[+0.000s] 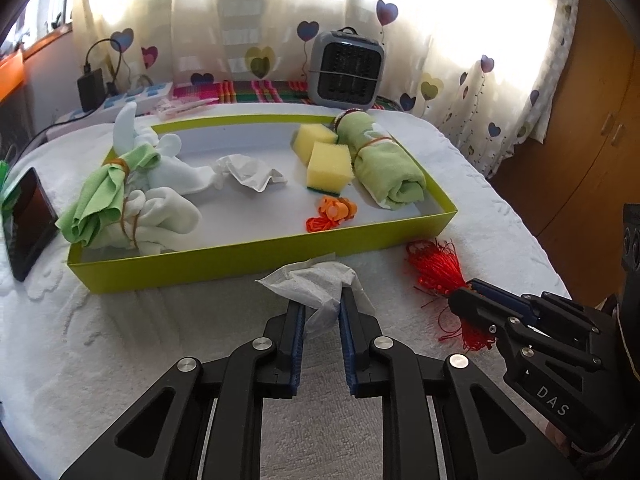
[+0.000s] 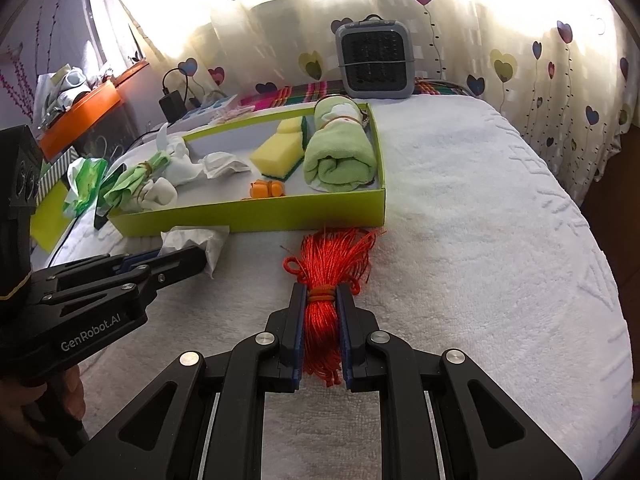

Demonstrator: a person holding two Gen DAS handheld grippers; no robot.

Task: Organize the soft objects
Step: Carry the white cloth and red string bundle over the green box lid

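**Two limp things pinched before the tray**

The left gripper is clamped on a crumpled tissue; the right gripper squeezes a red thread bundle at its tied waist. Both lie on the towelling bedspread, just in front of the green tray. Both likely weigh almost nothing: the tissue flimsy and tearable, the glossy threads slippery, safest held at the binding.

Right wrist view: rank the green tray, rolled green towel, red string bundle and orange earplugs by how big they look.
1. Green tray, clearly largest.
2-3. Rolled green towel and red string bundle look alike; the bundle, clamped in the right gripper, sits nearer the camera, so unranked.
4. Orange earplugs, smallest.
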